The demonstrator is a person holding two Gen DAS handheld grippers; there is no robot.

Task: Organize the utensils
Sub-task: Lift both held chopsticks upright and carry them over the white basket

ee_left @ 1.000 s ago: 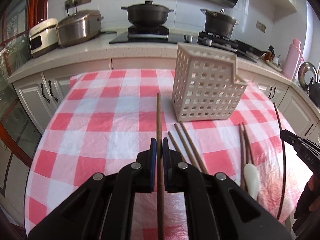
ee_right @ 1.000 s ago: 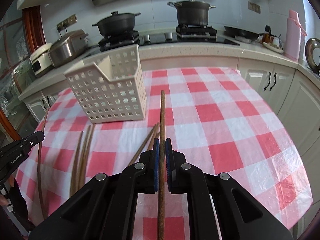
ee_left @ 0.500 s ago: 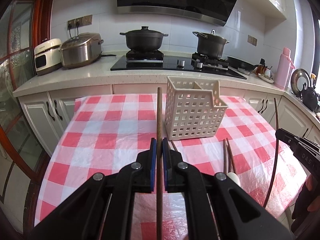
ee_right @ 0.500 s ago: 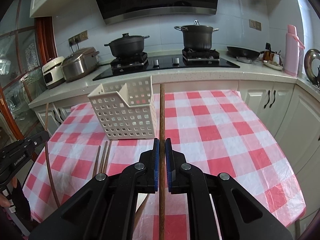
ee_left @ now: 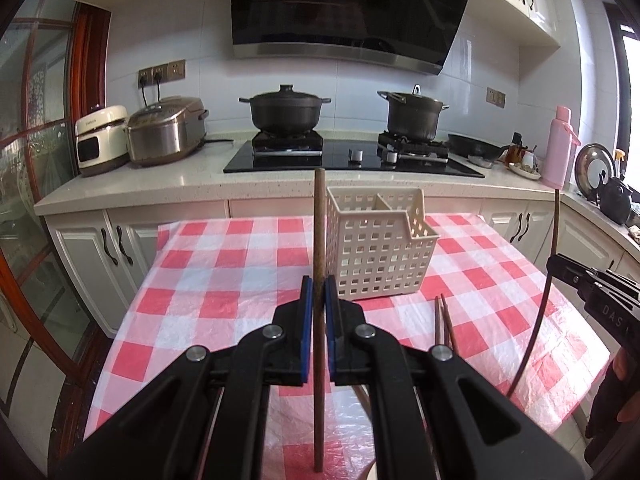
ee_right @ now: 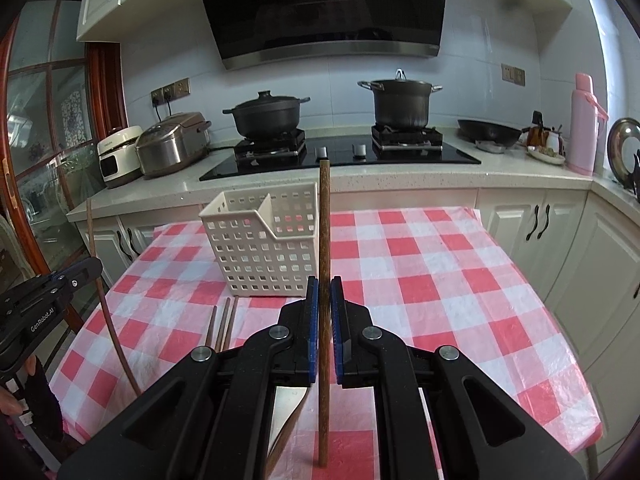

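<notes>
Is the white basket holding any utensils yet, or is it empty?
Looks empty: the white basket stands upright on the checked cloth, and nothing sticks up above its rim or shows through its holes. Its floor is hidden.

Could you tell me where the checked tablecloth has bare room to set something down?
Free: the tablecloth right of the basket out to the cabinet-side edge, and the stretch left of it. Crowded: the near strip in front of the basket, where loose chopsticks lie.
</notes>
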